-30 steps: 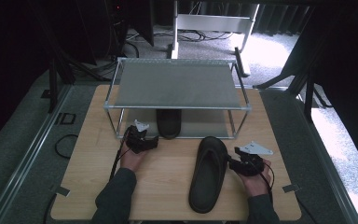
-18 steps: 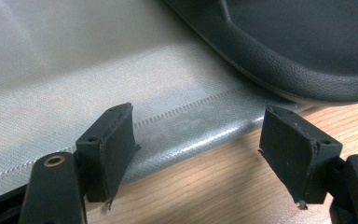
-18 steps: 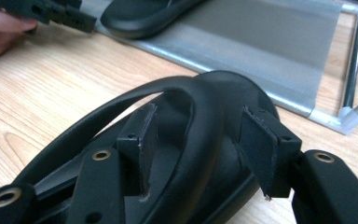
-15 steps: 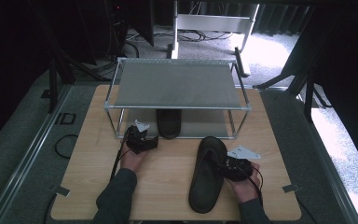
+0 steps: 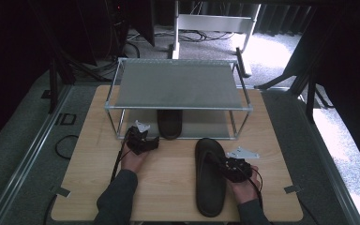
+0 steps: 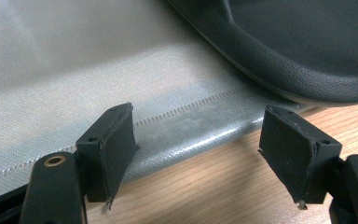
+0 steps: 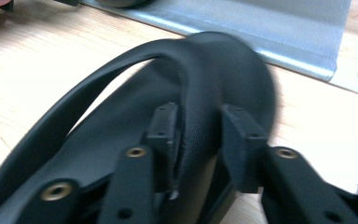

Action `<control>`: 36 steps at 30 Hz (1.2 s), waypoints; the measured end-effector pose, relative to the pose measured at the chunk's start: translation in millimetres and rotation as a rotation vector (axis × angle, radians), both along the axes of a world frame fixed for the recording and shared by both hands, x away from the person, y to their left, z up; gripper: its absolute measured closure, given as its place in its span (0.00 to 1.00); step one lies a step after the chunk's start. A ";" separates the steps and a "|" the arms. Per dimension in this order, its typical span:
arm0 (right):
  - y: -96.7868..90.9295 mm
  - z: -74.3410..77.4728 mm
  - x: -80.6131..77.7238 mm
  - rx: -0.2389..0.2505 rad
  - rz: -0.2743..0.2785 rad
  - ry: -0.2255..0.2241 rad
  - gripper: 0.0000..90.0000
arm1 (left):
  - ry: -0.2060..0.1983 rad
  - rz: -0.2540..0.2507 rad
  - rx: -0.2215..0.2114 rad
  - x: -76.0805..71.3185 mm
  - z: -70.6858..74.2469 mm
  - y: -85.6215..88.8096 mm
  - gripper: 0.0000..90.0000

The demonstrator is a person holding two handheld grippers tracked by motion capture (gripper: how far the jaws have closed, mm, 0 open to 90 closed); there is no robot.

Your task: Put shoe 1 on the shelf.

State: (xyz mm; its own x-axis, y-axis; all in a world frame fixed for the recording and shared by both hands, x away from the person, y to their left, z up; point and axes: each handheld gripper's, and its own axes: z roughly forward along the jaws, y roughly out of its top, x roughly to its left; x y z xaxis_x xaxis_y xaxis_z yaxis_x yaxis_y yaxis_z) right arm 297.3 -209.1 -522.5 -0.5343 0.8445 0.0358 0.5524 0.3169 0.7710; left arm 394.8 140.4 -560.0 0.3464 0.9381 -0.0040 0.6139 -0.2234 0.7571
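A black sandal (image 5: 209, 180) lies lengthwise on the wooden table (image 5: 168, 178), toe towards a two-tier rack (image 5: 178, 91). My right gripper (image 5: 219, 163) reaches in from the sandal's right side. In the right gripper view that gripper (image 7: 200, 126) is shut on the sandal's strap (image 7: 200, 88), one pad on each side. A second black sandal (image 5: 169, 123) rests on the rack's lower shelf (image 5: 206, 124). My left gripper (image 5: 151, 140) hovers just left of that sandal's heel (image 6: 298, 51). Its jaws (image 6: 205, 140) stand open and empty over the shelf's front edge.
The rack's grey mesh top shelf spans the back half of the table, and its thin metal legs (image 5: 238, 124) stand at the corners. The lower shelf's grey mat (image 6: 74, 70) reaches the wood. Bare table lies to the left and right of the hands.
My right gripper moved left from beside the sandal onto it and shut on its strap. The left gripper stayed where it was, open.
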 end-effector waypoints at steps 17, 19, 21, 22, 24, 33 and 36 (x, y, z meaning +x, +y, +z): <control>10.4 14.9 19.0 -0.061 0.016 -0.104 0.80 | -0.001 0.002 0.005 -0.1 -0.1 -0.4 0.30; 12.2 16.4 28.2 -0.067 0.017 -0.114 0.80 | -0.001 0.001 0.005 -0.1 -0.1 -0.4 0.30; 14.6 18.3 37.5 -0.072 0.019 -0.120 0.80 | 0.000 0.001 0.002 0.0 0.0 0.0 0.30; 16.0 19.7 41.7 -0.078 0.022 -0.126 0.80 | 0.000 0.001 0.001 0.0 0.0 0.0 0.30; 18.8 22.9 49.8 -0.090 0.028 -0.139 0.80 | 0.000 0.002 0.003 -0.1 -0.1 -0.2 0.30; 24.4 33.2 76.4 -0.101 0.020 -0.180 0.80 | -0.001 0.002 0.002 0.0 -0.1 -0.2 0.31; 24.6 34.0 82.0 -0.094 0.009 -0.186 0.80 | -0.001 0.002 0.003 -0.1 -0.1 -0.2 0.31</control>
State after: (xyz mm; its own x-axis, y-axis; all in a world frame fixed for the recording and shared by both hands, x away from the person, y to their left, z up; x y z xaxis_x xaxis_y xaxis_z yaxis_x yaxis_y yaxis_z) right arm 379.3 -184.5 -488.5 -0.5323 0.8344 -0.1427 0.4000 0.3965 0.8263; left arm 394.7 140.2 -560.1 0.3445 0.9388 -0.0012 0.6138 -0.2242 0.7569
